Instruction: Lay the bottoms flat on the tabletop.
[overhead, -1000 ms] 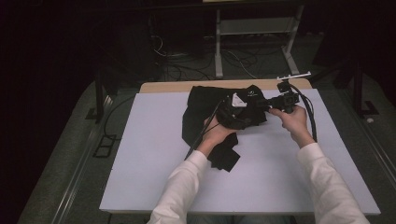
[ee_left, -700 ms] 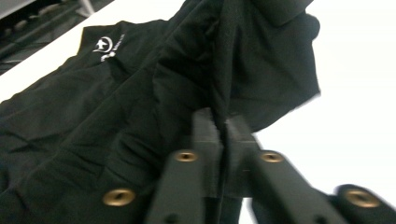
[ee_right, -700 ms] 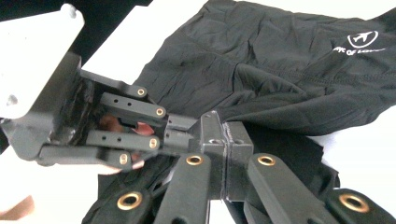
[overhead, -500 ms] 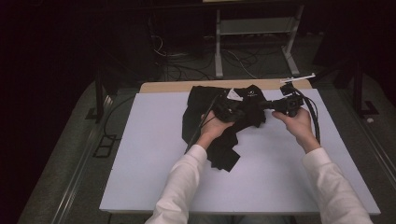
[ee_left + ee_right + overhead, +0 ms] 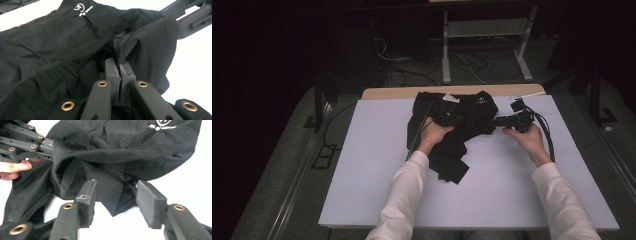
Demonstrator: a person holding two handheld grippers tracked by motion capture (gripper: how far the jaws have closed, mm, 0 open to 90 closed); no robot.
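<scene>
A black garment (image 5: pixel 457 130) lies crumpled on the white desk (image 5: pixel 362 175) near the middle of its far edge, with one strip trailing toward the near edge. The left gripper (image 5: pixel 119 75) has its fingers pressed together on a raised fold of the cloth. The right gripper (image 5: pixel 115 197), just off the garment's right side, has been opening its fingers; they stand apart, a hanging corner of cloth between them but not pinched.
</scene>
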